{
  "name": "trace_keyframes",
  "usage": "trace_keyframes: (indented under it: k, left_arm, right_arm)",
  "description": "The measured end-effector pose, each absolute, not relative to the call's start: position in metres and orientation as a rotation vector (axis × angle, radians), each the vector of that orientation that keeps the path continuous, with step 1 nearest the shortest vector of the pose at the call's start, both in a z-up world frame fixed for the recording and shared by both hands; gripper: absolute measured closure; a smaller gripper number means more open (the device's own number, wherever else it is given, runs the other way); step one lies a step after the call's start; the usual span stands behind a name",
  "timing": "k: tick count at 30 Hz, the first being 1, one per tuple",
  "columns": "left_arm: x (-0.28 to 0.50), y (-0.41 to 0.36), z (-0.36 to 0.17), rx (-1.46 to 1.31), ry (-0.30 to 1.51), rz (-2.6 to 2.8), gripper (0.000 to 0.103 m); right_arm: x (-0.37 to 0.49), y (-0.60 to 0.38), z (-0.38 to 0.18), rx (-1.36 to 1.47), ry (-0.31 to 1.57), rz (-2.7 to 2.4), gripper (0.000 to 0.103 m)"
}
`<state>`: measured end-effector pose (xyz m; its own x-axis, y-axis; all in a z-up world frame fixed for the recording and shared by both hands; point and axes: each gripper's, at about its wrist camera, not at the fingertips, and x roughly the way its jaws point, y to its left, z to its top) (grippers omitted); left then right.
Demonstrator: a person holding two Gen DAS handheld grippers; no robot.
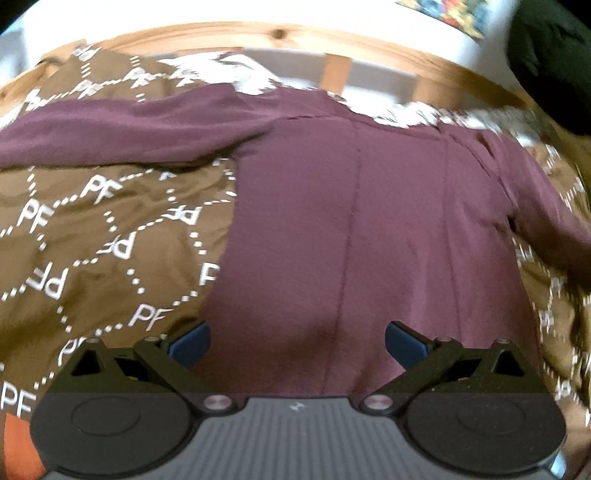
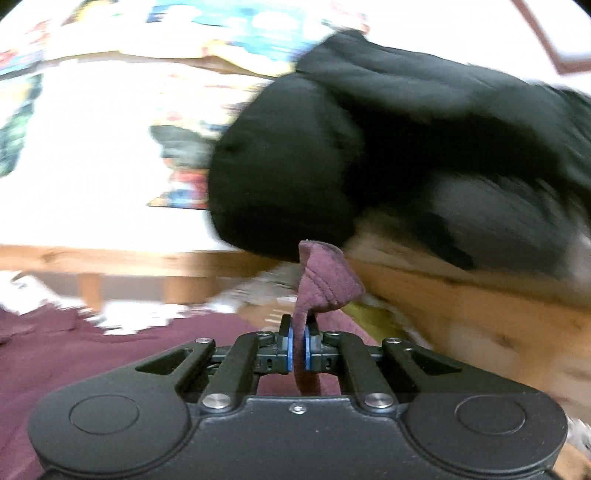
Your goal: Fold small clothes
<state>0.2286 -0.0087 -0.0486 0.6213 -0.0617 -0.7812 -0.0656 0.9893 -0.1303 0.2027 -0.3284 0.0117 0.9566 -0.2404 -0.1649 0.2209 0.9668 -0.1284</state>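
**A:** Item one — the garment?

**B:** Maroon shirt (image 1: pixel 351 221), spread flat on the brown patterned bedspread (image 1: pixel 92 229), wooden bed frame (image 1: pixel 221 33) beyond it. One sleeve (image 1: pixel 122 129) lies stretched out to the side. In the left wrist view the body panel runs right up under my left gripper (image 1: pixel 297 343).

**A:** Item two — left jaws?

**B:** Wide apart, nothing between them. They hang over the near part of the shirt; whether they touch the cloth I cannot tell.

**A:** Item three — right jaws?

**B:** My right gripper (image 2: pixel 298 347) is pinched tight on a fold of the shirt's maroon fabric, a hemmed corner (image 2: pixel 325 280) standing up above the pads. A dark sleeve (image 2: pixel 369 147) of the person looms close behind it. The view is blurred.

**A:** Step in hand?

**B:** By my judgement, the first fold: one side of the shirt lifted, to be carried across the body panel.

**A:** What does the next move require?

**B:** Bring the held edge over and lay it square on the panel; the left jaws should pin the near cloth so it does not drag. Release only once the fold lies flat.
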Motion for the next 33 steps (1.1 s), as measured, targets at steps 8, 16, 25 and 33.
trace_keyframes:
  k: [8, 16, 25, 33]
  left_arm:
    - [0.227, 0.027, -0.039, -0.325, 0.828, 0.097, 0.001]
    - [0.226, 0.041, -0.040, -0.394, 0.794, 0.128, 0.001]
    - [0.229, 0.041, -0.044, -0.384, 0.798, 0.118, 0.001]
    - [0.235, 0.036, -0.052, -0.350, 0.848, 0.104, 0.001]
  right_arm:
    - [0.200, -0.228, -0.005, -0.325, 0.183, 0.141, 0.098]
    - [0.173, -0.173, -0.042, -0.534, 0.252, 0.451, 0.098]
    - [0.149, -0.157, -0.071, -0.633, 0.373, 0.641, 0.098]
    - [0.130, -0.160, -0.080, -0.746, 0.480, 0.823, 0.077]
